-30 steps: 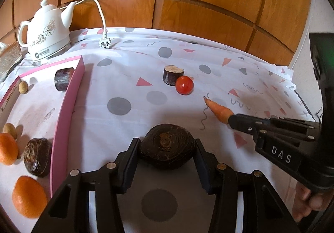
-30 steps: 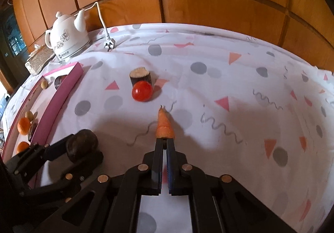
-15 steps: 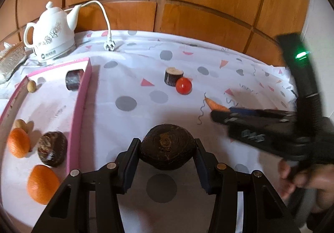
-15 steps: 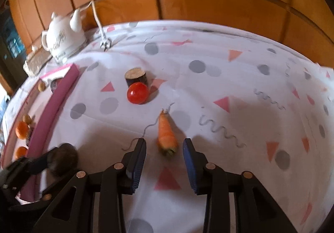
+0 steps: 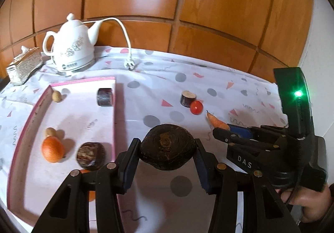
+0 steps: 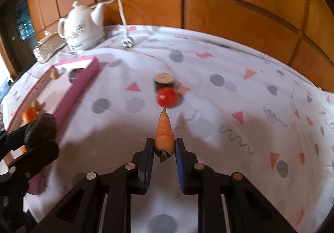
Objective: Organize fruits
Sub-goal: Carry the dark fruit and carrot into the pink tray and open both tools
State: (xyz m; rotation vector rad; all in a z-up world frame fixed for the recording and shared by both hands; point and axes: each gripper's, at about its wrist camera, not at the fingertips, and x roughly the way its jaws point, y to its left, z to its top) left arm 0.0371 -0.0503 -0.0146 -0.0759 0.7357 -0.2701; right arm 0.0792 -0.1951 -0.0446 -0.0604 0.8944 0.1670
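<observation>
1. While the white kettle (image 5: 72,48) sits at the far left of the counter (image 5: 246,95), a shiny box (image 5: 24,65) lies just beside it, and the kettle's cord and plug (image 5: 129,65) rest on the spotted cloth.
2. In front of the kettle is a pink tray (image 5: 114,112). Inside it are an orange (image 5: 52,149), two small tan round things (image 5: 56,96), a dark cut piece (image 5: 104,96) by the right wall, and a dark round root (image 5: 90,156) near the front.
3. A second orange thing (image 5: 88,193) peeks out behind the gripper's frame, and most of it is hidden.
4. The left hand-held gripper (image 5: 167,156) is squeezed onto a big dark round root vegetable (image 5: 168,146). One finger presses each side. It is just to the right of the tray's wall, and I cannot tell if the vegetable touches the cloth.
5. In the middle of the counter stands a dark stub (image 6: 165,81) with a pale top. A red tomato (image 6: 167,97) sits right in front of it, touching or nearly touching.
6. The carrot (image 6: 165,134) lies close to the tomato, its thin tip pointing at it. Its fat stem end sits between the fingers.
7. The right hand-held gripper (image 6: 165,148) is closed on the carrot's thick end, with a blue pad (image 6: 179,149) against each side.
8. At the far right of the left view, a green light (image 5: 298,93) glows on that gripper's black body, and a bit of the person's hand (image 5: 309,199) shows under it.
</observation>
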